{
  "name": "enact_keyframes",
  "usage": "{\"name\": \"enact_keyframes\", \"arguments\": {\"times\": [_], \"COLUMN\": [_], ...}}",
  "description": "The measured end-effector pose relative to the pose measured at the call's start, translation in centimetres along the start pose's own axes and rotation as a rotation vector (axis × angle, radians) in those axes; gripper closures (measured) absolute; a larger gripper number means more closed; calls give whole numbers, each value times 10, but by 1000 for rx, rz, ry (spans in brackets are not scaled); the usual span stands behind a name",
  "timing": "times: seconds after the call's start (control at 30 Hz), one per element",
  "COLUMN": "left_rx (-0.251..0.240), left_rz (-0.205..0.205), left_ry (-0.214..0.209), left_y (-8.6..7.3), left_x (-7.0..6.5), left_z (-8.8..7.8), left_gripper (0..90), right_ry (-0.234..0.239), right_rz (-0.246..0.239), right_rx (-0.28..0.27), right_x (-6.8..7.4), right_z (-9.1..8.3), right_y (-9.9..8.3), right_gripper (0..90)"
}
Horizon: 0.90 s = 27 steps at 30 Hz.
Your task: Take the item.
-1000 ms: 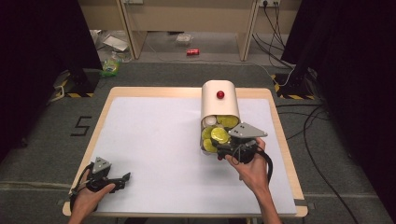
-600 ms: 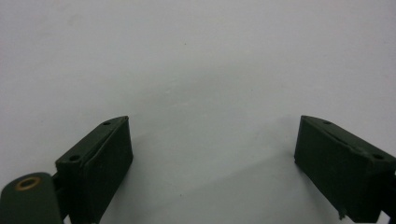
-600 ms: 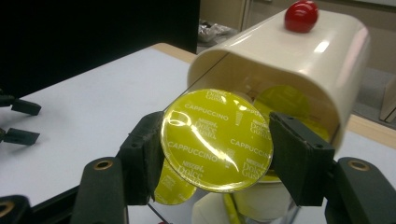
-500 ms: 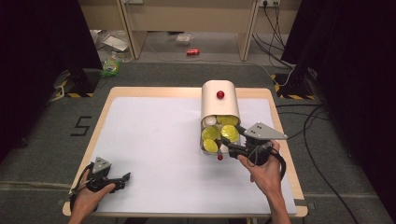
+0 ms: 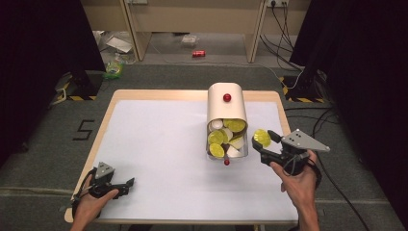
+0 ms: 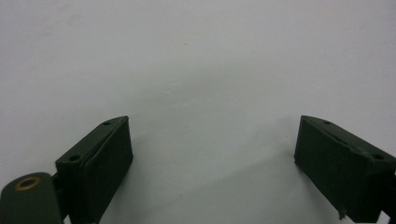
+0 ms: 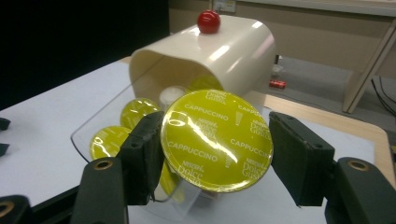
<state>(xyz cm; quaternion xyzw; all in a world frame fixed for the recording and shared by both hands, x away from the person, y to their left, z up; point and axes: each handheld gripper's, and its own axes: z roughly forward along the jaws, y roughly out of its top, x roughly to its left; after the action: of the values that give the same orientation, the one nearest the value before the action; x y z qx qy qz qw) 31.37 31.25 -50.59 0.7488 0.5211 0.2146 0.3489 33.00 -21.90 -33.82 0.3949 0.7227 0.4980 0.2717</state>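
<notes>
Since the earlier frame, right claw (image 5: 266, 139) has drawn away from the capsule dispenser (image 5: 226, 108), pinching a yellow capsule (image 7: 216, 140); its gripper view reads "Cappuccino" on the lid. Left claw (image 5: 126, 183) rests spread on the white surface (image 5: 159, 144).

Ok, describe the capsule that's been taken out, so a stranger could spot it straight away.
Find the cream container lying on the white table. Just right of its open front, the right tool holds a yellow-lidded capsule. It is the one capsule outside the container.
</notes>
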Motion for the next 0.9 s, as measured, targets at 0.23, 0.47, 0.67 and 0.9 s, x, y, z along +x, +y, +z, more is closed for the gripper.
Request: {"name": "enact_keyframes", "arguments": {"times": [0.23, 0.47, 0.67, 0.9], "left_rx": [0, -1, 0, -1], "left_rz": [-1, -2, -1, -2], "left_ry": [0, 0, 0, 0], "left_y": [0, 0, 0, 0], "left_x": [0, 0, 0, 0], "left_z": [0, 0, 0, 0], "left_gripper": [105, 105, 106, 105], "right_ry": [-49, -73, -97, -115], "right_rz": [9, 27, 43, 52], "right_rx": [3, 9, 9, 9], "right_x": [-13, -22, -29, -36], "right_z": [-1, 3, 6, 12], "right_y": [-9, -20, -32, -46], "right_gripper": [390, 390, 390, 389]}}
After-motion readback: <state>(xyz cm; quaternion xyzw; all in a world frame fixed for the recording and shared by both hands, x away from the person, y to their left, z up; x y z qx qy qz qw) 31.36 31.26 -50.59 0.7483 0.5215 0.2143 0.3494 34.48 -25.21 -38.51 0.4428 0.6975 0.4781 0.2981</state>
